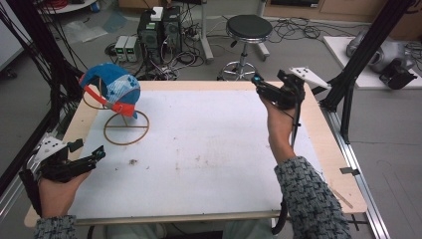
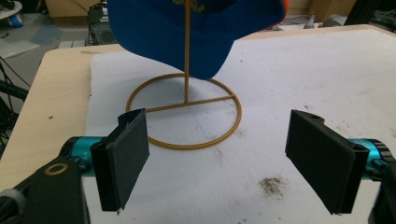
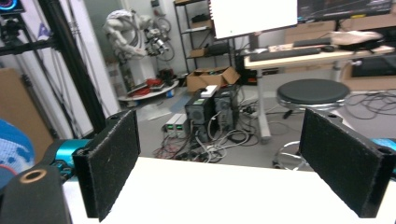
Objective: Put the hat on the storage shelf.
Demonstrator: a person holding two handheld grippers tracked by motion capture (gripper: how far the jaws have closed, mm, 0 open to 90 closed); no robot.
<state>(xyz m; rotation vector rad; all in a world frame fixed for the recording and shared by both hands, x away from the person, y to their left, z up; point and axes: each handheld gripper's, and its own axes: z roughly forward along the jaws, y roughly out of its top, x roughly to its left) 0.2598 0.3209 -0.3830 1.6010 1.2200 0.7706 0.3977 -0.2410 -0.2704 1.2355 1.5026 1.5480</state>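
A blue cap with an orange-red brim hangs on a gold wire stand at the table's far left. In the left gripper view the cap sits over the stand's ring base, straight ahead of my left gripper, whose jaws stand wide apart with nothing between them. That left gripper rests low at the table's near left edge. My right gripper is raised near the far right of the table, open and empty; its jaws point past the table's far edge toward the room.
A white mat covers most of the wooden table, with a small dark smudge. Beyond the far edge stand a black stool, computer boxes and tangled cables. Black frame posts rise at the right.
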